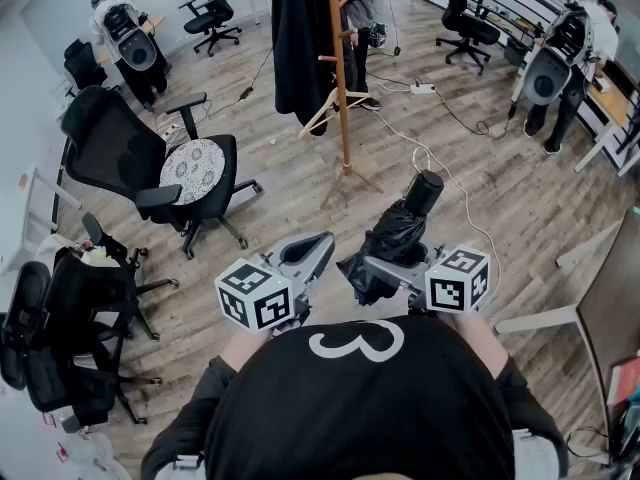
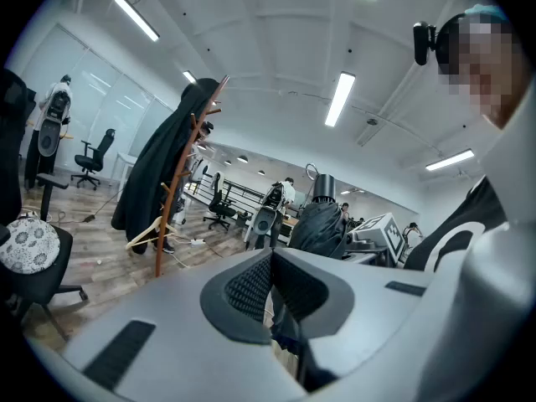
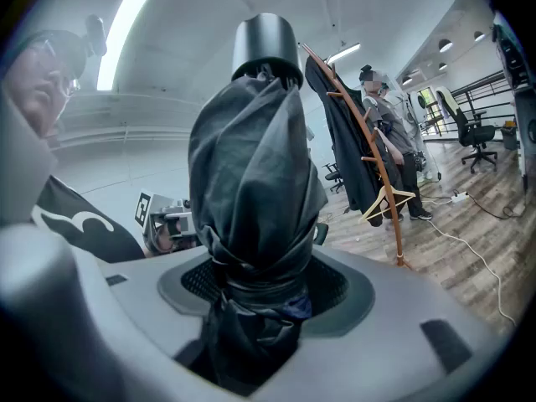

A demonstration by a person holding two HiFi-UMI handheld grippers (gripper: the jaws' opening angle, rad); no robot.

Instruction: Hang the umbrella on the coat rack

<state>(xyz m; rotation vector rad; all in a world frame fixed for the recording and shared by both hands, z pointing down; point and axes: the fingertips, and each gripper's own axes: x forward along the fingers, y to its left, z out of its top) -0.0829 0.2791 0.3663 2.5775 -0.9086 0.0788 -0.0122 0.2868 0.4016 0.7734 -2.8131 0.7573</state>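
Close to the body, the folded umbrella [image 1: 404, 230] is squeezed by the right gripper [image 1: 384, 267], and the left gripper [image 1: 318, 246] is pressed shut. Carrying seems under way; the far coat rack [image 1: 339, 80] must be reached next.

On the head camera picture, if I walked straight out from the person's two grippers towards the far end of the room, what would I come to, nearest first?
Folded black umbrella → wooden coat rack → white power strip on the floor → black office chair at the far end.
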